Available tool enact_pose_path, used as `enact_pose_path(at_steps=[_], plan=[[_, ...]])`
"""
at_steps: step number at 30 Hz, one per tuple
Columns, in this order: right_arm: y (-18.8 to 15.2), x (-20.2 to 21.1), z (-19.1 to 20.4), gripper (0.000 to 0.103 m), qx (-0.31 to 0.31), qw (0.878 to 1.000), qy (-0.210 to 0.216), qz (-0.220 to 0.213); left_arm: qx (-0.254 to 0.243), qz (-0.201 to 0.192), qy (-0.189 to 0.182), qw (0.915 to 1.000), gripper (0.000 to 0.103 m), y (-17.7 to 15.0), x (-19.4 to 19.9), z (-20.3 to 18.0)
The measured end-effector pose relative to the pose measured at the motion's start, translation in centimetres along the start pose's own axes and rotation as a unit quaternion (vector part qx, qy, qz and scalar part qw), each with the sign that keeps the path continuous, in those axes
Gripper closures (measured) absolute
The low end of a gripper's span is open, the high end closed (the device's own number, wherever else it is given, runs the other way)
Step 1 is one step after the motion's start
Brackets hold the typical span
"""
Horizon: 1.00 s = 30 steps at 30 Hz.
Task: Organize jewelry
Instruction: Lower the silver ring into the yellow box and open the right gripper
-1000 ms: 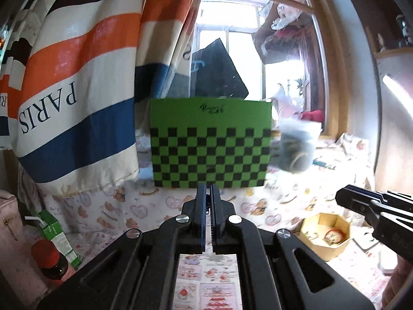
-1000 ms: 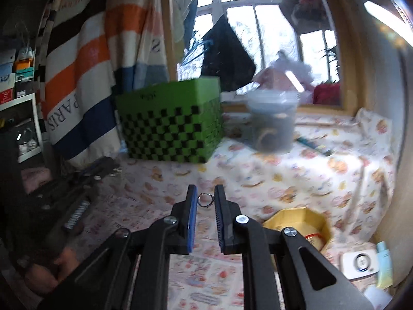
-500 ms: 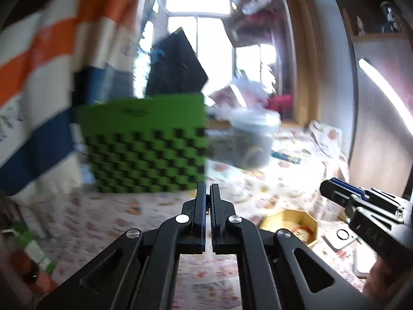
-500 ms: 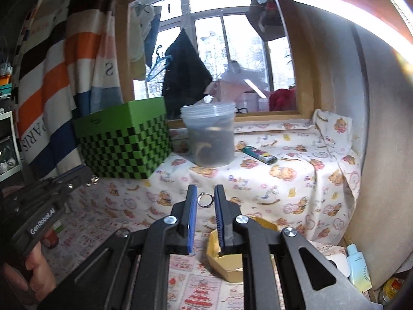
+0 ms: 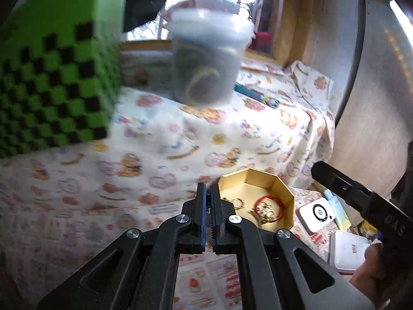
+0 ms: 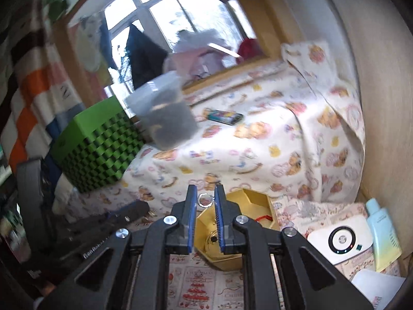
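- Ring (image 6: 205, 199), a thin silver hoop, is sitting clamped between the blue-padded tips of the right gripper (image 6: 204, 201); it is hanging above the near-left rim of the gold octagonal box (image 6: 254, 201), and its lower edge is merging with the pads so the contact is hard to read.
- Box interior is showing best in the left wrist view, where the gold octagonal box (image 5: 281, 188) is holding a red bracelet (image 5: 271, 204) and a tangle of pale metal jewelry (image 5: 236, 202); the single pieces are blurring together, and the left finger is hiding the box's near-left corner.
- Left gripper (image 5: 208, 201) is hovering just beside that corner with its jaws nearly together, only a narrow slit showing; a small glint is lying deep in the slit, too small to tell whether anything is held.
- Right gripper (image 5: 361, 199) is entering the left view from the right edge, cut off by the frame, with part of a hand behind it.
- Cartoon-print cloth (image 6: 258, 139) is covering the surface; the box is resting where it meets a printed mat.
- Green checkered box (image 6: 98, 152) and a lidded plastic tub (image 6: 165, 111) are standing behind, both smeared by motion; the tub's dark contents are unreadable.
- White device (image 6: 340, 240) is lying right of the box.
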State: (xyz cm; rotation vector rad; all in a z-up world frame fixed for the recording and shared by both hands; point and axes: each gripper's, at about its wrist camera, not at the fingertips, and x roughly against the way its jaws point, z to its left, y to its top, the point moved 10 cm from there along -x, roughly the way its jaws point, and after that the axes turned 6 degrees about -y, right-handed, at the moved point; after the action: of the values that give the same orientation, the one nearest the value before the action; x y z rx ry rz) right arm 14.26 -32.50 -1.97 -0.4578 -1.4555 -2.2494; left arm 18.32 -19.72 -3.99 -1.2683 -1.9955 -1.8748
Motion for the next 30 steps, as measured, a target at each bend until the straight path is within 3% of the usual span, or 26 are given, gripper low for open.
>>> enact_pose_path(at_steps=[9, 16, 24, 26, 30], plan=[[-1.5, -3.3, -2.1, 0.09, -0.018, 0.998, -0.013, 0.057, 0.007, 0.045, -0.027, 0.9986, 0.101, -1.2, -4.0, -1.6], [-2.5, -5.1, -3.8, 0.09, -0.038, 0.995, -0.021, 0.088, 0.018, 0.058, -0.06, 0.9963, 0.101, -2.5, -5.8, -2.7], [-2.7, -5.5, -3.9, 0.09, -0.034, 0.995, -0.025, 0.091, 0.007, 0.035, -0.076, 0.9964, 0.101, -2.1, -5.3, -2.9], [-2.5, -5.4, -3.7, 0.09, -0.032, 0.995, -0.026, 0.087, 0.0, 0.029, -0.075, 0.9968, 0.095, -1.8, -4.7, -2.9], [-2.0, -4.8, -3.4, 0.078, -0.021, 0.997, -0.028, 0.071, -0.008, 0.007, -0.05, 0.9987, 0.086, -1.0, -2.9, -2.0]])
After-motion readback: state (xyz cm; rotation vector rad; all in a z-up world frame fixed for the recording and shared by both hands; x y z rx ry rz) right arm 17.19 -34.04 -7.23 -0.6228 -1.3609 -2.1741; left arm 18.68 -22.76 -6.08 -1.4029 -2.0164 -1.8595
